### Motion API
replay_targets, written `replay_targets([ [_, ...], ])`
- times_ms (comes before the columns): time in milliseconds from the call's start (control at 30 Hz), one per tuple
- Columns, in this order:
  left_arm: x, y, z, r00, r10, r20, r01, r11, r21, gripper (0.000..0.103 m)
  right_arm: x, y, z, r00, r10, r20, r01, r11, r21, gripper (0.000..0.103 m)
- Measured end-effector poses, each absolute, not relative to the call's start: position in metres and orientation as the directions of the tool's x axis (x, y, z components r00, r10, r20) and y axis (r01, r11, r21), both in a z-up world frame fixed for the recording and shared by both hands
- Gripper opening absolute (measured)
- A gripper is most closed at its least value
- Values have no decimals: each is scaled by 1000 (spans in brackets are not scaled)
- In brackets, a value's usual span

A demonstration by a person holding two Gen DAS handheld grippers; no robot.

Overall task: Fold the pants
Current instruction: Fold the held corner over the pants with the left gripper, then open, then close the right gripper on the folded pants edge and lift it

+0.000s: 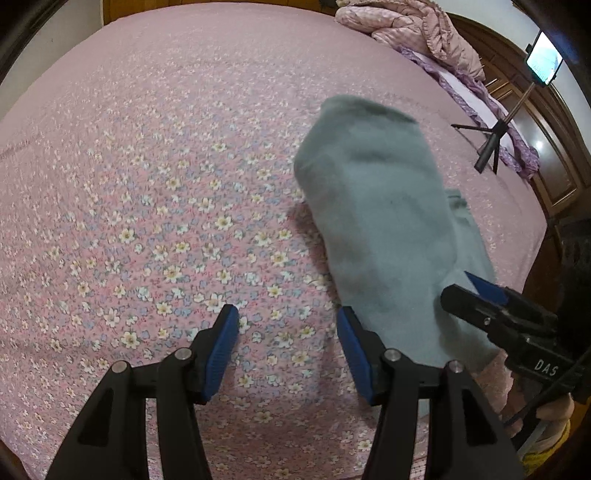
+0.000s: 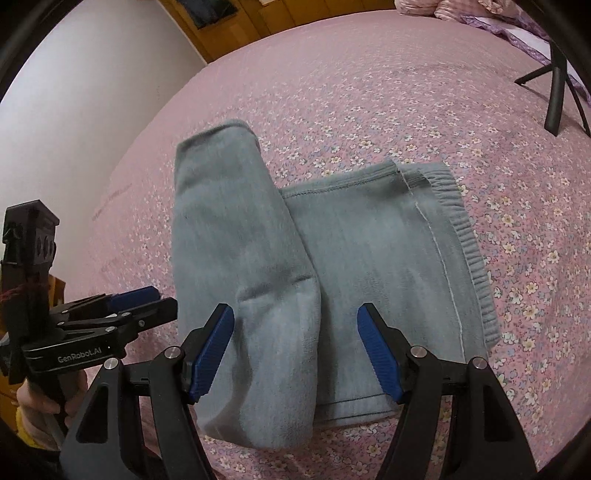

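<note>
The grey pants (image 2: 332, 280) lie folded on the bed (image 2: 332, 92) directly beneath the wide, empty right claw (image 2: 295, 347), long axis running away, the empty left claw (image 1: 288, 347) alongside.

Pants (image 2: 332, 280) lie on bedspread (image 2: 369, 92), partly folded: the leg section lies over the left part of the body section, its end angled toward the far left. Waistband (image 2: 469, 251) forms the right edge. Right gripper (image 2: 295, 347) above the near part of the pants, jaws apart, not touching the cloth. Left gripper (image 1: 288, 347) left of the pants, over bare bedspread, jaws apart with nothing between. Tripod (image 1: 491, 144) stands on the bed, far right, behind the pants. Bunched quilt (image 1: 406, 26) at the far end, beyond the tripod.
</note>
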State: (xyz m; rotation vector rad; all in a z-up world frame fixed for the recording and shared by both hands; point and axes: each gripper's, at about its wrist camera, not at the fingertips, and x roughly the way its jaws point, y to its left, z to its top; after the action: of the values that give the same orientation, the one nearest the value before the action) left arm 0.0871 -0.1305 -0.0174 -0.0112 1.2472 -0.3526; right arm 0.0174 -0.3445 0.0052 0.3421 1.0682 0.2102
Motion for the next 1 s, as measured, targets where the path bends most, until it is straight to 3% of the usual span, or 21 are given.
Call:
replay_targets([
  [300, 82, -142, -22, 280, -247, -928, 290, 943, -164, 62, 17, -343, 0, 469, 303, -829, -8, 941, 339, 71],
  [367, 81, -145, -22, 284, -240, -928, 294, 943, -154, 62, 16, -344, 1, 471, 291, -833, 0, 944, 329, 63],
  [467, 82, -151, -23, 284, -241, -928, 292, 944, -156, 62, 13, -344, 6, 476, 296, -828, -2, 942, 336, 45],
  [500, 82, -152, -23, 283, -242, -928, 291, 944, -158, 62, 12, -344, 8, 477, 309, -823, -7, 937, 348, 34],
  [633, 80, -152, -23, 285, -245, -927, 288, 944, -161, 62, 10, -338, 13, 484, 328, -811, -37, 934, 355, 21],
  [733, 75, -146, -20, 290, -249, -924, 289, 943, -164, 62, 9, -337, 18, 504, 347, -791, -52, 927, 373, 15],
  [1000, 70, -139, -14, 308, -252, -917, 297, 941, -159, 62, -10, -339, 56, 578, 361, -731, -117, 924, 364, 12],
])
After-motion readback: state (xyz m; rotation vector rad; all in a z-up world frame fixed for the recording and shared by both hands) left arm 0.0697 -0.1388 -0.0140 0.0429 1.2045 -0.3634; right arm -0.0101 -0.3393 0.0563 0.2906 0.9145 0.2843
